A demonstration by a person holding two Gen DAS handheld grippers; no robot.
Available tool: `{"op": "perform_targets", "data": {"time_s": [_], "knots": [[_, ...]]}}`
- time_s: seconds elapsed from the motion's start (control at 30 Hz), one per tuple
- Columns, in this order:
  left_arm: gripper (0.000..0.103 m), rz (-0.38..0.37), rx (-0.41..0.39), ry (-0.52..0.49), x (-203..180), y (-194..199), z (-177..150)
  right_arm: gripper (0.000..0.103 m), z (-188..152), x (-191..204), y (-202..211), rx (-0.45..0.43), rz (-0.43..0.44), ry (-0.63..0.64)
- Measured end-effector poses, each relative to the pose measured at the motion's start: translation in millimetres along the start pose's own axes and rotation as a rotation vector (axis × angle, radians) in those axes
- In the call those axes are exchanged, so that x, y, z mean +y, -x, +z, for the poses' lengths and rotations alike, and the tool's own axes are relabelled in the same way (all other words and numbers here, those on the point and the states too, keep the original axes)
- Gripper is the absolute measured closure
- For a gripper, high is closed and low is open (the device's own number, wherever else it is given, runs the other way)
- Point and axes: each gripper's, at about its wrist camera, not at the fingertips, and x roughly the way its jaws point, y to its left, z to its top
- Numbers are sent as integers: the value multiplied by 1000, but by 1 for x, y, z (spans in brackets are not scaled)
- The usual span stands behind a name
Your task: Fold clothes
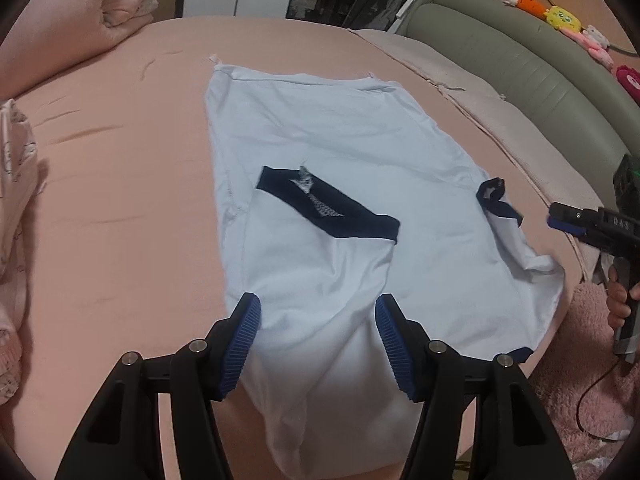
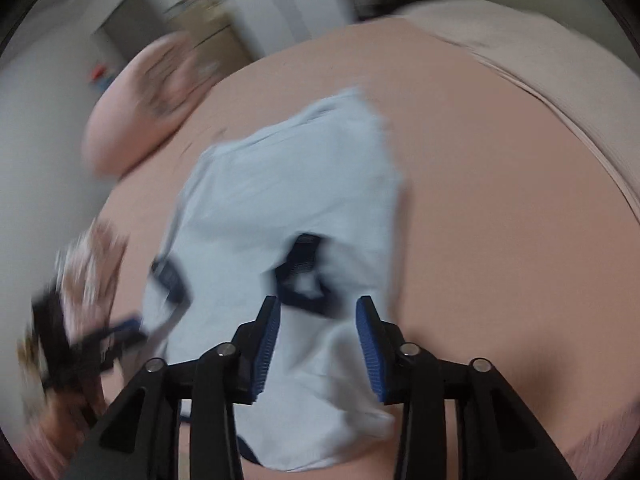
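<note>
A pink-sheeted bed [image 1: 120, 168] carried a white navy-trimmed T-shirt [image 1: 340, 152], spread ahead of both tools. The left tool [image 1: 318, 312] and right tool [image 2: 318, 312] hovered released, jaws straddling the cloth's near end.

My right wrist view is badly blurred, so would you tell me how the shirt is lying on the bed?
Observer: The white shirt lies spread out flat, with its navy collar toward the left gripper.
Operator: Thank you. Is the left gripper holding anything?
Observer: Its jaws stand apart over the shirt's near end. There is cloth between them, but the pads do not appear to be pressing on it.
Operator: And where is my right gripper?
Observer: In the left wrist view, the right gripper hovers beside the navy-trimmed sleeve, just off the cloth.
</note>
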Motion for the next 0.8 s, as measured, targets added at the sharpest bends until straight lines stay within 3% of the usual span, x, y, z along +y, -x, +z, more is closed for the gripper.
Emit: {"op": "perform_targets", "data": {"time_s": [0.03, 0.1, 0.17, 0.3, 0.33, 0.47, 0.63, 0.7, 0.8], "knots": [[45, 21, 3, 2, 1, 1, -1, 34, 0, -24, -2, 3, -52, -115], [45, 8, -4, 7, 2, 6, -2, 34, -3, -70, -13, 58, -129, -305], [45, -1, -17, 13, 2, 9, -3, 34, -6, -89, -22, 98, -73, -375], [45, -11, -15, 48, 6, 8, -7, 34, 5, -54, -16, 8, -18, -204], [45, -12, -5, 64, 8, 5, -8, 34, 8, -40, -22, 24, -27, -137], [45, -12, 9, 78, 7, 1, -11, 34, -1, 15, -76, 206, -228, 184], [45, -15, -2, 38, 2, 8, -10, 34, -13, 80, -68, 133, -122, 468], [45, -18, -3, 42, 3, 8, -10, 34, -4, 71, -63, 103, -121, 389], [45, -22, 1, 48, 4, 7, -11, 34, 9, 21, -52, 61, -209, 163]]}}
